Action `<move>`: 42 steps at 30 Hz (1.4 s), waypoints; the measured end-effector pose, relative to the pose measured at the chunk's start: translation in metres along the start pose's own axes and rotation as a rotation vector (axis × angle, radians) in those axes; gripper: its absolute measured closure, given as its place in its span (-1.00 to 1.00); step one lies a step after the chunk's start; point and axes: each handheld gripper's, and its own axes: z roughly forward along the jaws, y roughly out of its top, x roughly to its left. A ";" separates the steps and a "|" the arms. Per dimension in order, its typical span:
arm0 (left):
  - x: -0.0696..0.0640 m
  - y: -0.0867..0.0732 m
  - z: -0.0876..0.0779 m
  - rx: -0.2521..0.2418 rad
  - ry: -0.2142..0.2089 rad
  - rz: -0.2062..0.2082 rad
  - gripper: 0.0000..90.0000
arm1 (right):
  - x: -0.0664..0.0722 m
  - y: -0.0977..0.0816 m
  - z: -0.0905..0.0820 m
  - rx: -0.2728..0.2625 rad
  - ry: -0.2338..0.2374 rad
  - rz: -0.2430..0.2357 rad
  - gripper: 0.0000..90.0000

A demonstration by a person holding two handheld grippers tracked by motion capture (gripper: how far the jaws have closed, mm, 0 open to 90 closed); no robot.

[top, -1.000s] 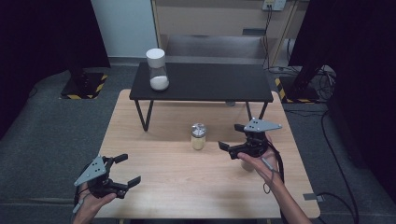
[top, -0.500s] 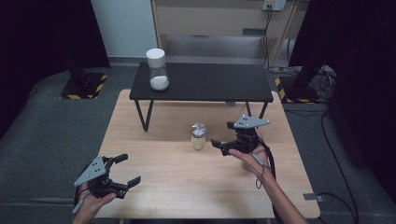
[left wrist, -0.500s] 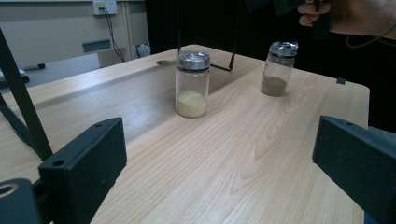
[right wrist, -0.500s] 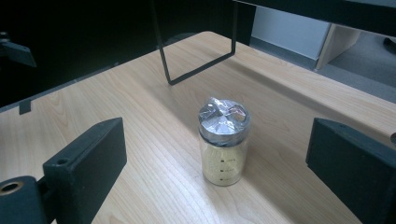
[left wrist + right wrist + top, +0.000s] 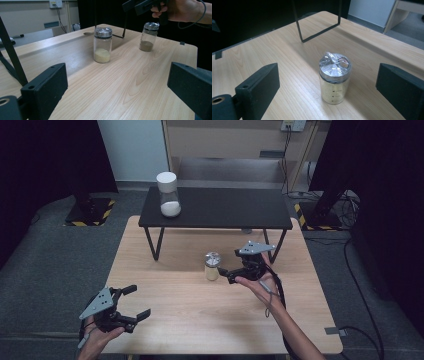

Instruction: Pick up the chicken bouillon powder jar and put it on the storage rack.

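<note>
No brand or readable writing showed; the small jar (image 5: 334, 81) bore only faint graduation marks. The left gripper (image 5: 131, 306) rested low near the wooden table's (image 5: 200, 320) front-left corner, jaws spread and empty. The jar stood mid-table with yellowish grains inside. The right gripper (image 5: 226, 270), jaws wide apart, hovered just beside it.

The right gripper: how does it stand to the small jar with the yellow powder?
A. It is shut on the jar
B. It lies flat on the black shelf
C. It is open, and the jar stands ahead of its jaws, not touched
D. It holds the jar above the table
C: in the right gripper view the right gripper has its jaws wide apart, and the small jar stands on the wooden table ahead of them, untouched.
</note>
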 end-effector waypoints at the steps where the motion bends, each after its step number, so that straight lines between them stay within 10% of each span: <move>1: 0.000 0.000 0.000 0.000 0.000 0.000 -0.96 | 0.000 0.000 0.002 0.001 -0.001 0.004 -0.87; 42: 0.001 -0.001 0.000 -0.003 -0.004 -0.003 -0.96 | 0.000 0.004 0.076 0.114 -0.053 -0.012 -0.83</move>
